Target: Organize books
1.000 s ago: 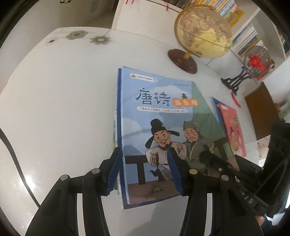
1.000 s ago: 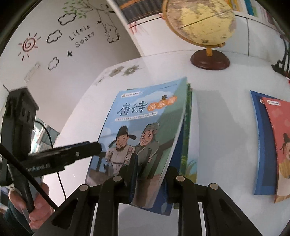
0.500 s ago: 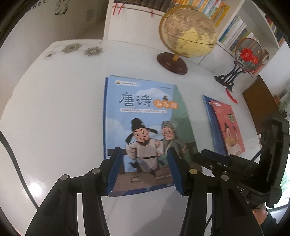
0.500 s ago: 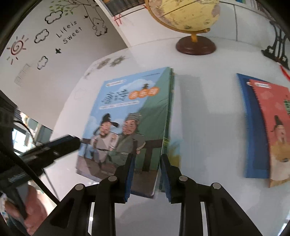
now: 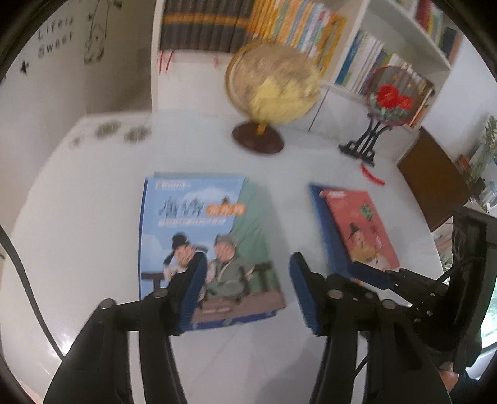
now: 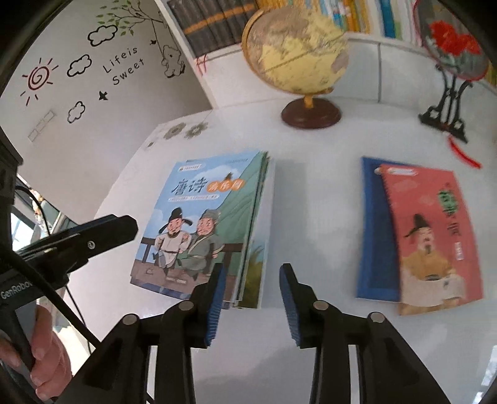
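Left and right wrist views, read from near to far. At the bottom of each frame the jaws are standing apart with nothing between them: the left gripper (image 5: pixel 245 292) and the right gripper (image 6: pixel 251 300) have both just been opening, and both are hovering clear of the books, gripping nothing. Just beyond them, at centre left of both frames, the blue-covered stack (image 6: pixel 205 227) is lying flat on the white tabletop (image 6: pixel 310 217), with green page edges fanning out at its right side. The stack is therefore not squared, and sliding another volume onto it is likely to push the upper covers further askew. To its right, well apart, the red book (image 6: pixel 431 230) is resting skewed on a blue book (image 6: pixel 372 230), overhanging its near edge. A grip on the red cover alone risks dragging or tipping the one beneath; a thin cover lying flush on the tabletop also gives the jaws little to catch, so a shallow approach may slip off. Farther back, the globe (image 6: pixel 295 49) and the ornament on a black stand (image 6: pixel 450 56) are standing in the upper half. A wide carrying swing toward the bookshelf (image 5: pixel 310 25) behind could knock either over.
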Motion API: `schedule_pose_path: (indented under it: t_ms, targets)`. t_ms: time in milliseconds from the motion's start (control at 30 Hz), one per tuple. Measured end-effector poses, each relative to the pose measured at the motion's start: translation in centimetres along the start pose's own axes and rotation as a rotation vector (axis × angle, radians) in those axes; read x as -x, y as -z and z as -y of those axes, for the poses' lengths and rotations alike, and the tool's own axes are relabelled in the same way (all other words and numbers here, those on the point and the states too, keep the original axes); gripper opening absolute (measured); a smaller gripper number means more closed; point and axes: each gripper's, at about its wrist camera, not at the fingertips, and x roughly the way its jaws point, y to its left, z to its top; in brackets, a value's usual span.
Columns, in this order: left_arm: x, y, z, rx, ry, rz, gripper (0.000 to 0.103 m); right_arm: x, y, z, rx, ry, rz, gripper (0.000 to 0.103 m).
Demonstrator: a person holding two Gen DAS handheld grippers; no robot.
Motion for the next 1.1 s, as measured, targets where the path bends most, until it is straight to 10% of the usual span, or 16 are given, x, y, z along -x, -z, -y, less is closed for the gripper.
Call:
schedule_pose_path:
  t_ms: [67,333,467,767,1100]
  targets:
    - [1.4,-0.4,1.6,-0.032,-0.028,0.070,0.080,1.2,0.0,0.3,0.011,0.025,0.031,0.052]
    - [4.4,-1.8,7.9,-0.087,-0.056,0.174,0.083,6.5,-0.1,2.8,0.030,0.113,0.125,0.054]
    - [4.8,-1.9,10.5,-0.111,-0.079,0.212,0.102,9.2,0.4,5.6,0.003,0.155,0.158,0.054]
    - [-0.8,-1.2,15.3,-0.072,-0.072,0.110,0.102,12.0,0.8,14.1,-0.097,0.211,0.160,0.055]
    - [-13.9,2.8,18.7,-0.043,0.032,-0.175,0.102,6.6,2.2,26.3,-0.267,0.111,-0.003,0.055]
